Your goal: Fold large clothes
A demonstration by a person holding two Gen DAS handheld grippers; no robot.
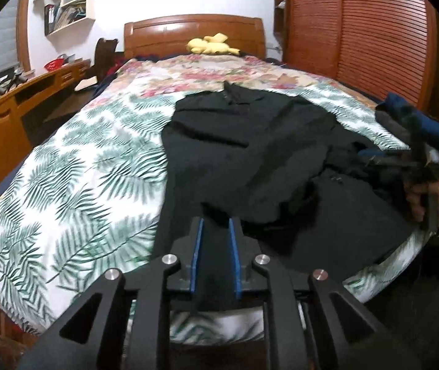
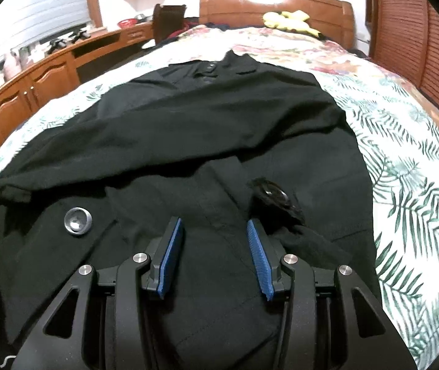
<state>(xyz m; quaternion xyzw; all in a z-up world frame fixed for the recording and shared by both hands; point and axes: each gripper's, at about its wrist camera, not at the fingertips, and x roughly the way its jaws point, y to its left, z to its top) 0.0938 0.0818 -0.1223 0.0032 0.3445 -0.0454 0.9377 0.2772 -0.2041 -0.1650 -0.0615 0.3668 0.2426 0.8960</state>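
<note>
We are holding our left hand-held gripper [image 1: 215, 220] pinched onto the near hem of the black coat [image 1: 250, 154] lying ahead on the bed [image 1: 74, 166], while our right hand-held gripper [image 2: 215, 226] is hovering agape just above it.

matt black cloth coat [image 2: 219, 129], glossy wood headboard [image 2: 276, 6]

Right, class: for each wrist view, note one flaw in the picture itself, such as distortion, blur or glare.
Left wrist view: fisheye bends the wardrobe; the person's hand at the right edge is motion-blurred. Right wrist view: the bed bulges; glare streaks the headboard.
</note>
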